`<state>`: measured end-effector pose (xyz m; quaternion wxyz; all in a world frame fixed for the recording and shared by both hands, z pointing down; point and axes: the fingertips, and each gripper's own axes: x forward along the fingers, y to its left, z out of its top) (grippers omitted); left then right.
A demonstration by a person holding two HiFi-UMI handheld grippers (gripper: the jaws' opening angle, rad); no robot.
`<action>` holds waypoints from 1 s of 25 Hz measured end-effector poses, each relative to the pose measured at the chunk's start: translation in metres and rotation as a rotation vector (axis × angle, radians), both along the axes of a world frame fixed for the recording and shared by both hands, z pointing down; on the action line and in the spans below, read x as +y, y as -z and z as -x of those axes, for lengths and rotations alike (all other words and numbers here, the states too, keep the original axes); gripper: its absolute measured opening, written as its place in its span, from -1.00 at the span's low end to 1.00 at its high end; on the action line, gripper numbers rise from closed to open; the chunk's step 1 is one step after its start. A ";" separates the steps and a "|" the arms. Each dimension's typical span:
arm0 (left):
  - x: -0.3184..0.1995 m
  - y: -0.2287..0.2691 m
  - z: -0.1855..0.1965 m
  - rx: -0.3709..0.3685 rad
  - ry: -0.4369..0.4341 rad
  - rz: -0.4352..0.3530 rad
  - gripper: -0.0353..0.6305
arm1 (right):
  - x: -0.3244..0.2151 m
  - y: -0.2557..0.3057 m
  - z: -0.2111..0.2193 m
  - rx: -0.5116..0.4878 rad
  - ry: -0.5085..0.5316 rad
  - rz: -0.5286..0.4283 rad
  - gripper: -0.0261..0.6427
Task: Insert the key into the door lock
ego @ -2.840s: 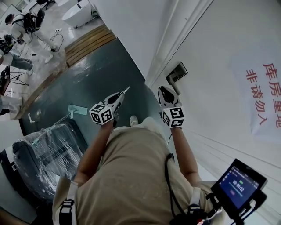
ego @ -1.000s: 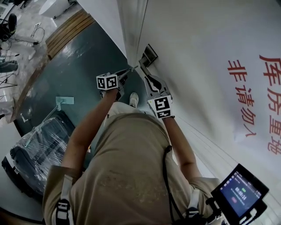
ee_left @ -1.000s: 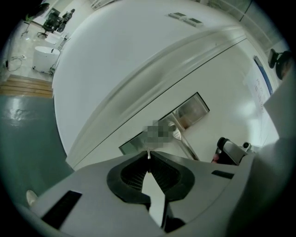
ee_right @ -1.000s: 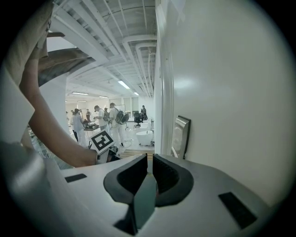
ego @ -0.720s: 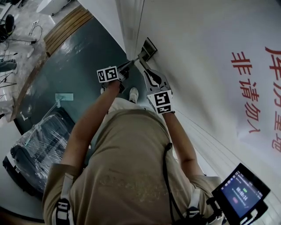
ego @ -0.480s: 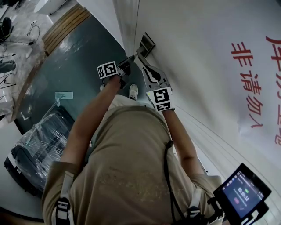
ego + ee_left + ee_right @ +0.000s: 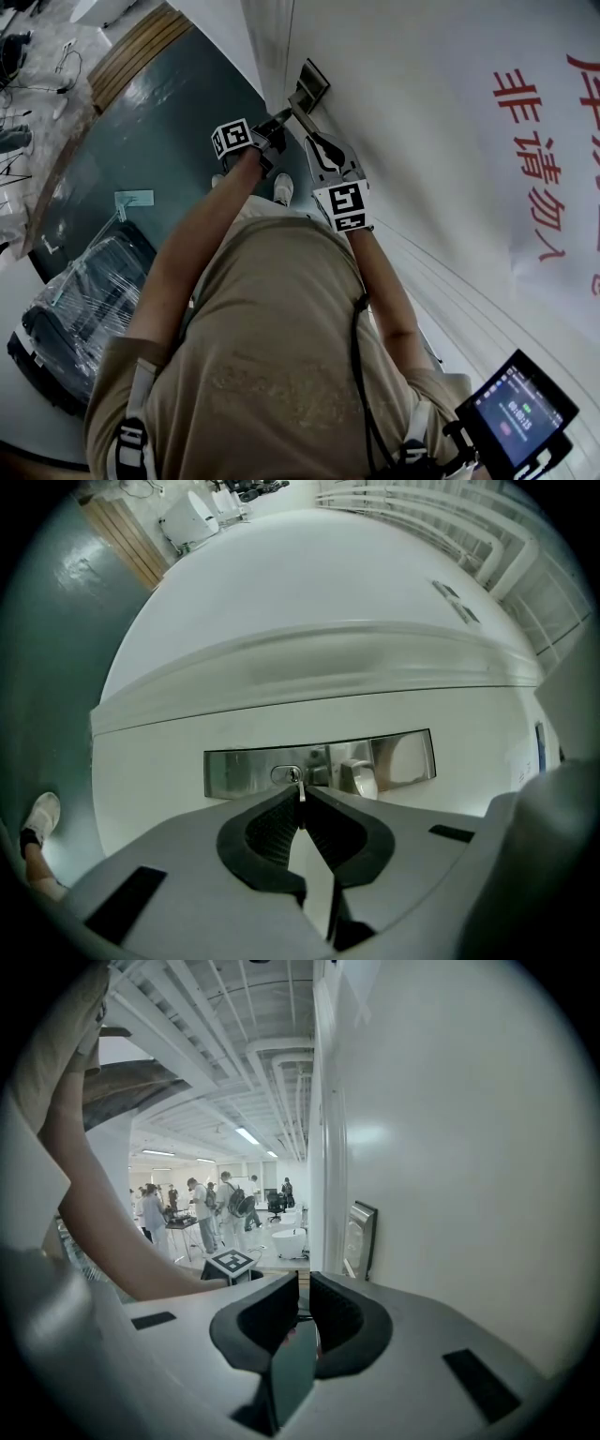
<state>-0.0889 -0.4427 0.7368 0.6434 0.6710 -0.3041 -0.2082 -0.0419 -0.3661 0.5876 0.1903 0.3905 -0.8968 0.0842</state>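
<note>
My left gripper [image 7: 300, 797] is shut on a small metal key [image 7: 298, 788], which sticks out past the pad tips. The key tip lies right at the oval keyhole [image 7: 287, 774] in the steel lock plate [image 7: 234, 766]; whether it has entered I cannot tell. A lever handle [image 7: 359, 778] stands just right of the keyhole. From the head view, the left gripper [image 7: 278, 119] reaches up to the lock plate [image 7: 314, 82] on the white door [image 7: 403, 112]. My right gripper [image 7: 314, 142] hangs just below it, near the door. Its pads [image 7: 281, 1312] stand parallel with a narrow slit between them, and nothing shows at the tips.
A sheet with red characters [image 7: 548, 141] hangs on the door to the right. A plastic-wrapped suitcase [image 7: 75, 309] lies on the dark floor at lower left. A small screen [image 7: 520, 412] sits at my right hip. People [image 7: 202, 1208] stand far off in the hall.
The left gripper has moved up to the lock plate and rolled, bringing the key tip to the keyhole. The right gripper has stayed close below it.
</note>
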 end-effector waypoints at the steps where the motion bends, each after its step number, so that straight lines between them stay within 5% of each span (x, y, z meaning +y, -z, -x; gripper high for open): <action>1: 0.000 -0.001 0.001 0.006 0.007 0.006 -0.79 | 0.001 0.000 0.001 -0.001 0.002 0.000 -0.81; 25: -0.001 -0.008 0.000 0.088 0.098 0.066 -0.80 | 0.007 -0.003 0.004 0.000 0.017 0.009 -0.81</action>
